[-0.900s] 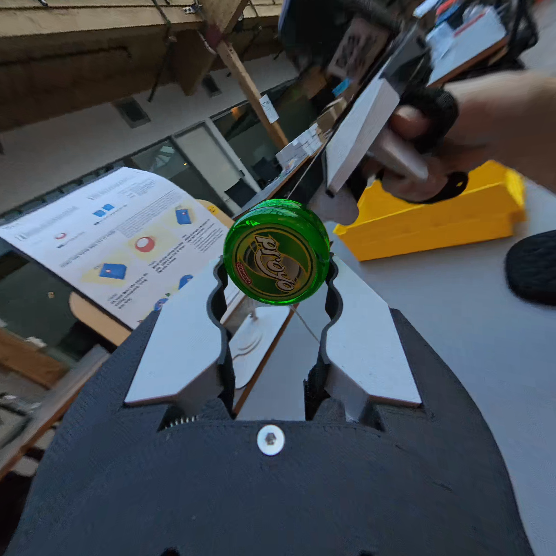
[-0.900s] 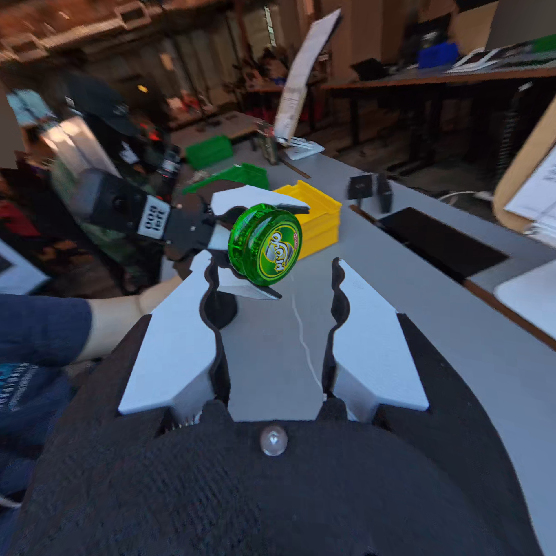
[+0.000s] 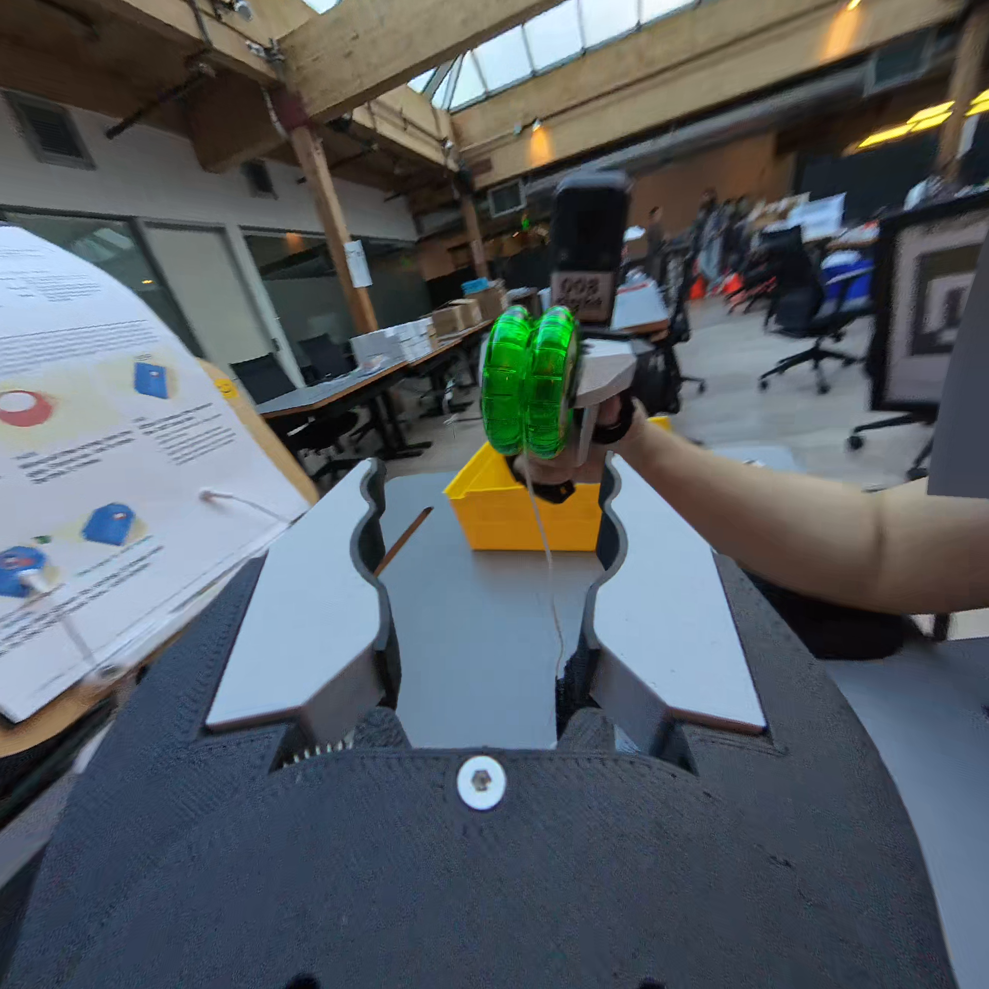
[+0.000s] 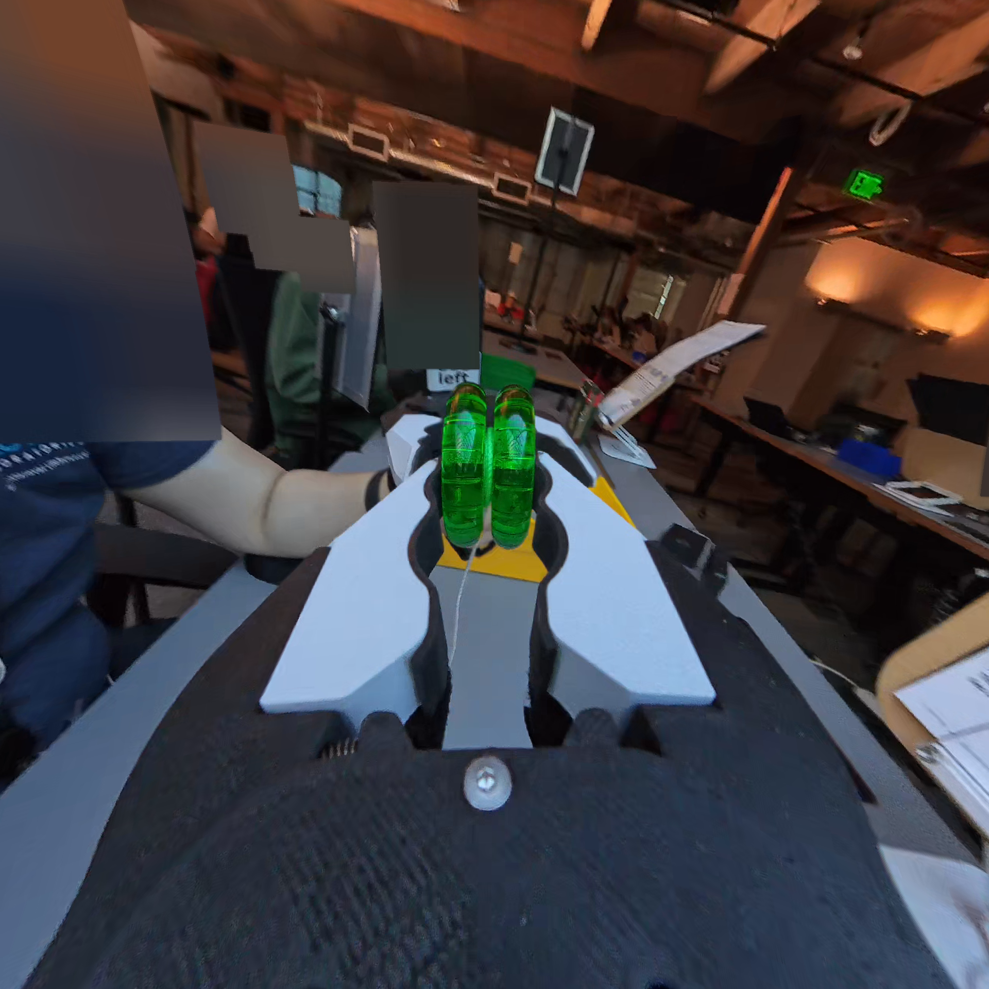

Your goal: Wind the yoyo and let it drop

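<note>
Yoyo (image 4: 488, 471) edge-on, axle crosswise, clamped in right hand-held gripper (image 4: 488, 500). Left hand-held gripper (image 3: 489, 527) spread, empty; string (image 3: 546, 562) runs down to it.

Bare grey table (image 3: 481, 615) between the fingers; yellow bin (image 3: 514, 514) ahead, paper stand (image 3: 107, 455) at left.

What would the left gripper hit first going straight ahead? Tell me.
Most likely the yoyo, clamped in the right gripper just ahead of the open left gripper. It sits slightly above the fingertip line, so a miss is possible; the yellow bin lies beyond.
</note>
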Tool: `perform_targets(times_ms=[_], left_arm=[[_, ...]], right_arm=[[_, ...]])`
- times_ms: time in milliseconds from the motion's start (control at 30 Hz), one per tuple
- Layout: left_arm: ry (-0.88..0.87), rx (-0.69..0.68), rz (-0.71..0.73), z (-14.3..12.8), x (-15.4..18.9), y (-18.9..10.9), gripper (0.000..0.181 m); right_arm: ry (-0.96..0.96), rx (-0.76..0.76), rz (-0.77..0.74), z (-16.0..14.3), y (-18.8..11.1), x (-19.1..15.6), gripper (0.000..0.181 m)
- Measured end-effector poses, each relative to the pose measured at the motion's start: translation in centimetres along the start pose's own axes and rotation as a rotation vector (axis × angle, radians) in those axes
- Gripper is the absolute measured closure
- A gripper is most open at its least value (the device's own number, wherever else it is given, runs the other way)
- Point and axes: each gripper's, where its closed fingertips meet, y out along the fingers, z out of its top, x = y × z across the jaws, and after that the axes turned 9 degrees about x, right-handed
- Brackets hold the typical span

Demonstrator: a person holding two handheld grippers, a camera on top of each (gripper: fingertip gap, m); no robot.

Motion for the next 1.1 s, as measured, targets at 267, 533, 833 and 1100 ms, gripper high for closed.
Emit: perform_targets(times_ms=[267, 533, 833, 1100], left_arm=[[0.036, 0.029, -0.025, 0.2, 0.5, -0.1, 0.153], [0.323, -0.407, -0.015, -4.5, -0.7, -2.1, 0.153], [0.276, -0.433, -0.010, -4.6, -0.5, -2.4, 0.121], [0.155, -0.301, -0.037, -3.7, -0.6, -1.8, 0.152]], right_arm=[[0.043, 0.065, 0.059, -2.5, 0.9, 0.0, 0.153], [-0.165, -0.337, -0.067, -7.4, 0.1, 1.6, 0.141], [-0.305, -0.264, -0.066, -5.5, 0.5, 1.0, 0.152], [0.055, -0.077, -0.025, -5.7, 1.3, 1.4, 0.142]])
